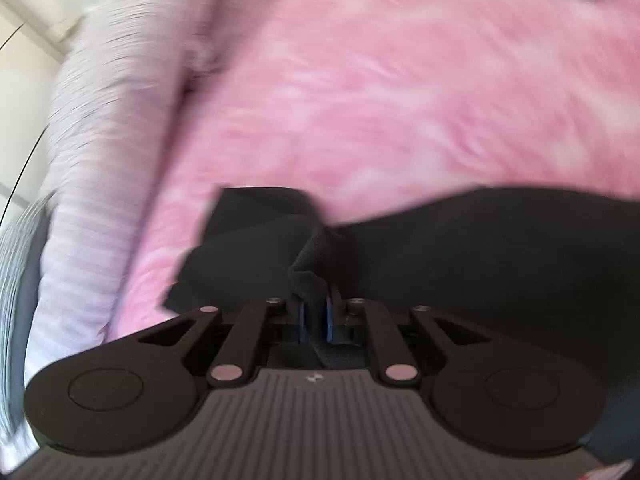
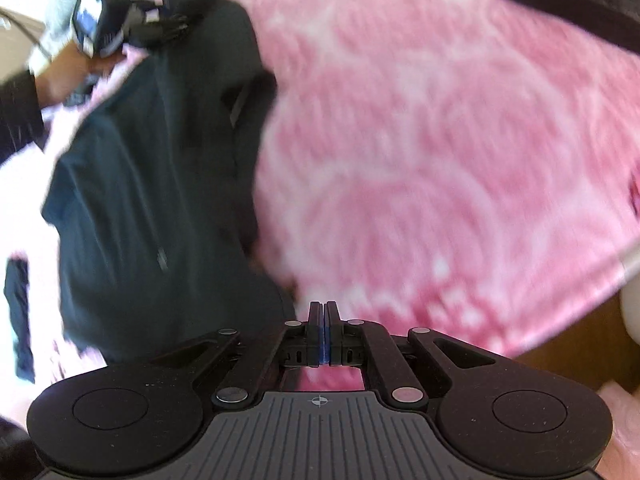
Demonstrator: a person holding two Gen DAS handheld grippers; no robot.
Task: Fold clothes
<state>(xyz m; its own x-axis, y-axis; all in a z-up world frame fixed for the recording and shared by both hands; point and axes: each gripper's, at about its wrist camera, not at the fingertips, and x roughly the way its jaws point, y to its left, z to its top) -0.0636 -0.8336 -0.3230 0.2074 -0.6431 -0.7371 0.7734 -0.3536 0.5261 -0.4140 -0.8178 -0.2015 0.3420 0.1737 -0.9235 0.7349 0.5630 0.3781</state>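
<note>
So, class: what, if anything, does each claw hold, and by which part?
The left claw pinches the black garment by a bunched edge. The right claw is shut on nothing.

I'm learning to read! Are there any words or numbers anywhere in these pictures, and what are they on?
No words or numbers can be read here.
Left gripper body: a tiny pale mark, a logo, not letters.
Right gripper body: a small crosshair sign, no letters.
Bright screen on the other gripper, seen in the right wrist view: too blurred to read.
Dark garment and pink blanket: no print visible.
</note>
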